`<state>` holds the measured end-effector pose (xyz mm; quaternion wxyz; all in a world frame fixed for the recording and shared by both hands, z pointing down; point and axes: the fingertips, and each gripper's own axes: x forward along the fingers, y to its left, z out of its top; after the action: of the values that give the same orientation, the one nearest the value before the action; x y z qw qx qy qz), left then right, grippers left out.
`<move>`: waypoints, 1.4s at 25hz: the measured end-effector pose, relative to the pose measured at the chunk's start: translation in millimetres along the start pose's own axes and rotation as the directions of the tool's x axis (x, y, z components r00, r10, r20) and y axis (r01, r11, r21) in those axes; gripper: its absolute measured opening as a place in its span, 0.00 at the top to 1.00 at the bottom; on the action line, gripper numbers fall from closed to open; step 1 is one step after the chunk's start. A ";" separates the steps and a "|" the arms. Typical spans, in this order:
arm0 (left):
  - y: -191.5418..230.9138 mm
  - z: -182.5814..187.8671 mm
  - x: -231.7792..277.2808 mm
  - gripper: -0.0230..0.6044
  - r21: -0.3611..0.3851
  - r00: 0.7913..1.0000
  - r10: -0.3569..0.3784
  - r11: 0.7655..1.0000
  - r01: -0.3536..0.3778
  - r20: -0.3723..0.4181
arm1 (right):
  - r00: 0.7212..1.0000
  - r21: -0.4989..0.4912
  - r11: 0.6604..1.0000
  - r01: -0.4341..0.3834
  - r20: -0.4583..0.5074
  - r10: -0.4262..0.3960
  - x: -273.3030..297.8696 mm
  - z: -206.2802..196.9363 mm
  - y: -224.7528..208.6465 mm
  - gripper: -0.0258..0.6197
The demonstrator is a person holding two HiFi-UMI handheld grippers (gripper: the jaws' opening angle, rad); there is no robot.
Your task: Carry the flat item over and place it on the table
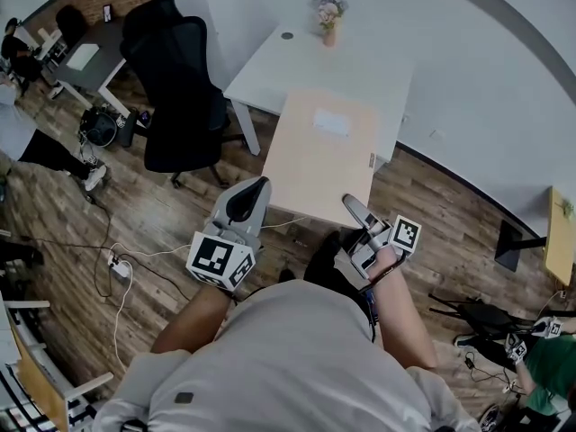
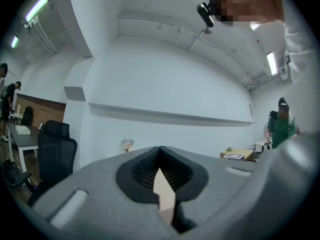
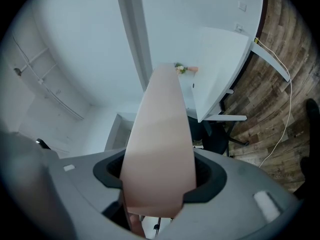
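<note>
A flat tan board (image 1: 319, 165) with a white label (image 1: 331, 122) is held level above the wood floor, its far end over the near edge of the white table (image 1: 297, 57). My left gripper (image 1: 259, 187) is shut on the board's near left corner. My right gripper (image 1: 348, 202) is shut on the near right edge. In the left gripper view only a thin edge of the board (image 2: 163, 188) shows between the jaws. In the right gripper view the board (image 3: 160, 134) runs out from the jaws toward the table (image 3: 220, 69).
A small vase of flowers (image 1: 328, 18) stands at the table's far edge. A black office chair (image 1: 180, 88) stands left of the table. White cables and a power strip (image 1: 119, 268) lie on the floor at left. People and desks are at the far left and lower right.
</note>
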<state>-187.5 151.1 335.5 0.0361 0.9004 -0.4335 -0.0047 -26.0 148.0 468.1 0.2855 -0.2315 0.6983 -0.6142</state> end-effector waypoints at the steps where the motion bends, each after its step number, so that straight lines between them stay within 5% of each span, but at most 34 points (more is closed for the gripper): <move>1: -0.1 -1.4 -0.2 0.96 0.001 1.000 0.001 1.000 -0.001 0.001 | 1.000 -0.002 1.000 -0.002 -0.001 0.002 -0.1 0.5 -1.0 0.50; 6: 2.3 -4.3 4.9 0.96 0.010 1.000 0.014 1.000 -0.014 0.007 | 1.000 -0.001 1.000 -0.009 -0.009 0.009 3.5 8.9 -7.4 0.50; 16: 59.6 -10.9 120.7 0.96 -0.020 0.998 0.059 0.998 -0.059 -0.028 | 0.998 0.025 1.000 0.018 -0.058 -0.016 69.7 113.9 -37.0 0.50; 35: 74.4 -17.6 334.0 0.96 -0.024 0.992 0.107 0.994 -0.109 -0.065 | 0.983 0.054 0.997 0.047 -0.179 -0.036 113.3 286.3 -77.9 0.50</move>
<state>-36.4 -155.0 365.8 0.0623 0.8747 -0.4802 0.0201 84.7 -146.9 508.7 0.2156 -0.1819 0.6980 -0.6582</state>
